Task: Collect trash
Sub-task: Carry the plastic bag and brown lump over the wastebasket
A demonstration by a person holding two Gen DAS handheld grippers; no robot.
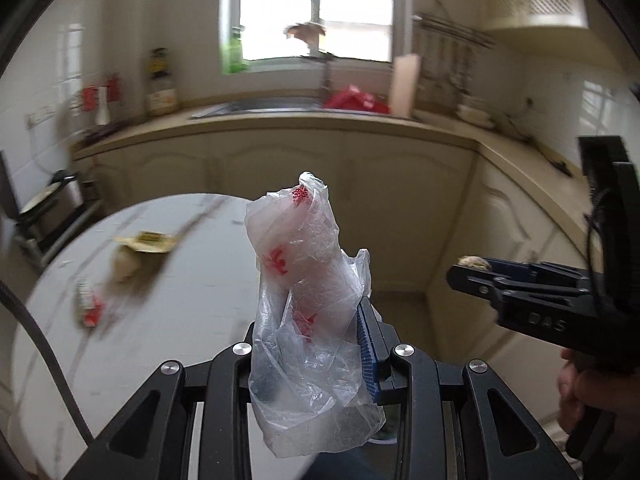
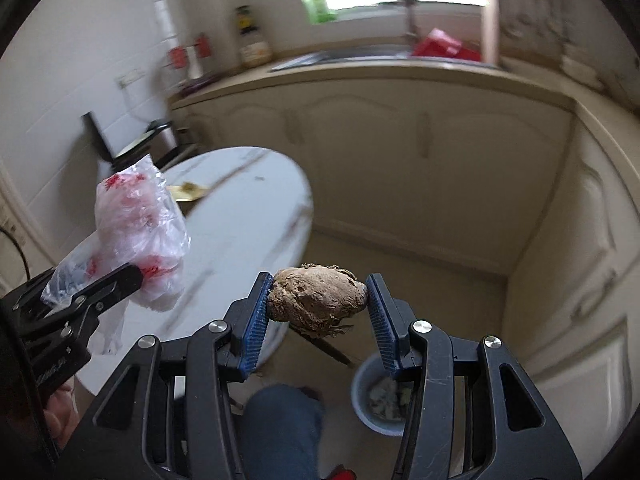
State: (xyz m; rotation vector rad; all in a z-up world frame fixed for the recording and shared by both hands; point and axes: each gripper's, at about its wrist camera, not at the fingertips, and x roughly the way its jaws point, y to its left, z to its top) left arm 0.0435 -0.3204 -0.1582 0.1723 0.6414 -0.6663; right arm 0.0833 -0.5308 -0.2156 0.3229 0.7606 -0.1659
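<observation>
My left gripper [image 1: 312,336] is shut on a crumpled clear plastic bag [image 1: 304,280] with red print, held in the air off the table's right edge. The left gripper [image 2: 132,276] and the plastic bag [image 2: 136,216] also show in the right wrist view. My right gripper [image 2: 318,300] is shut on a crumpled brown paper wad [image 2: 316,300], held above the floor beside the table. The right gripper [image 1: 460,270] shows at the right of the left wrist view, with the paper wad [image 1: 474,263] at its tips. A grey trash bin [image 2: 380,396] with scraps inside stands on the floor below the wad.
A round white marble table [image 1: 172,312] holds a yellow wrapper [image 1: 146,242], a beige lump [image 1: 124,266] and a red-and-white packet [image 1: 88,304]. Behind it run kitchen cabinets [image 1: 320,172], a counter with a sink [image 1: 260,106] and a red item [image 1: 354,100]. My knee [image 2: 280,420] is below.
</observation>
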